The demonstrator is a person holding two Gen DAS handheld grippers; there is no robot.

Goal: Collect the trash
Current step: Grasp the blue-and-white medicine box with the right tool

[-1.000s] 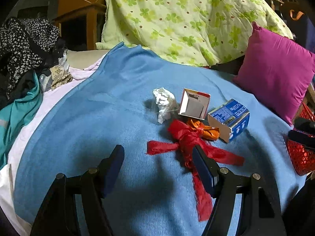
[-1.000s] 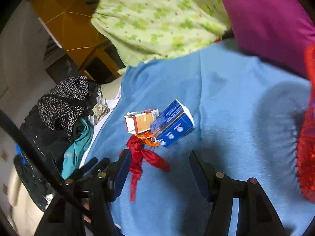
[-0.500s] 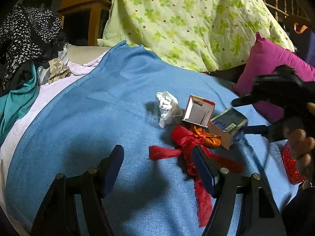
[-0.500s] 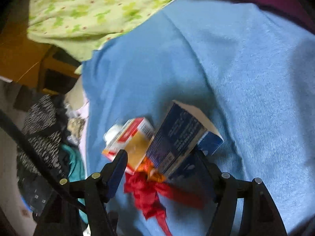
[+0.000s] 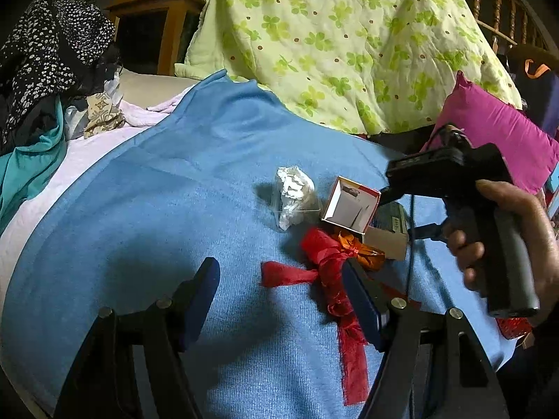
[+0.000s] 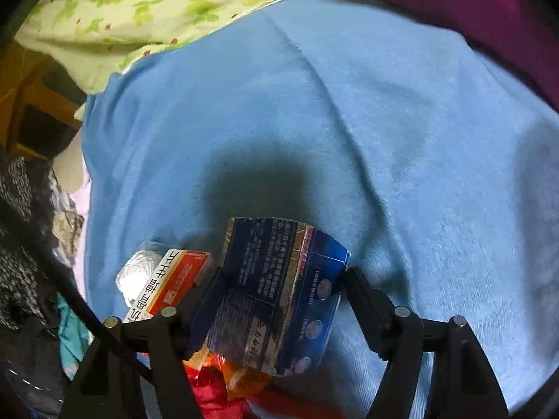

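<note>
Jaws of right gripper point(image 6: 279, 281) pinching blue carton point(image 6: 276, 293) over blue blanket point(image 6: 384, 146), red box point(image 6: 171, 281) at nine o'clock. Left gripper point(image 5: 279, 293) jaws spread, red ribbon point(image 5: 325, 272) at three o'clock.

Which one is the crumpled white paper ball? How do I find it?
Look at the big blue blanket on the bed. Near its middle lies a small pile of trash; the paper ball sits at its left edge, beside the open red-and-white box. It is the only white, scrunched lump there.
</note>
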